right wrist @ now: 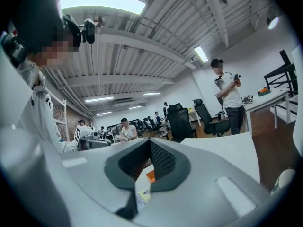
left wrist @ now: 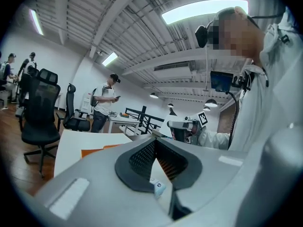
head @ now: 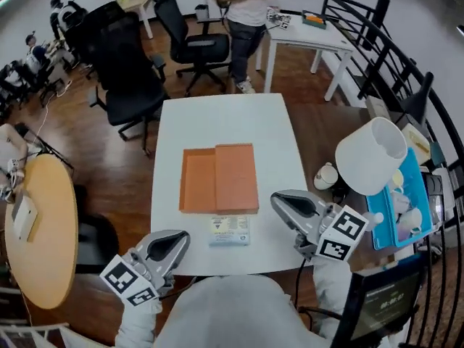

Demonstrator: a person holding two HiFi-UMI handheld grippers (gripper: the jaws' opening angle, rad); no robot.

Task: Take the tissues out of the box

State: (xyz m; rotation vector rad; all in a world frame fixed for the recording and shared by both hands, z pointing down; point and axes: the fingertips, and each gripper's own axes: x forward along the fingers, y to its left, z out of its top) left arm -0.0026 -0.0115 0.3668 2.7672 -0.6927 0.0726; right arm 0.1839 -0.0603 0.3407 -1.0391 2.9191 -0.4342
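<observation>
Orange box (head: 197, 183) open on table (head: 225, 118), tissue pkt (head: 230, 230) outside, just in front

A white, square surface (head: 225, 122) carries two things, both in its nearer half. A flat orange box (head: 218, 179) lies about midway between the left and right edges, its sides square to them. It lies opened out in two halves that meet side by side: a shallow tray with a raised rim toward the left edge and a flat-topped half toward the right edge. Between the box and the near edge lies a small pale tissue packet (head: 230, 230), close against the box's near side; whether they touch cannot be told.
</observation>
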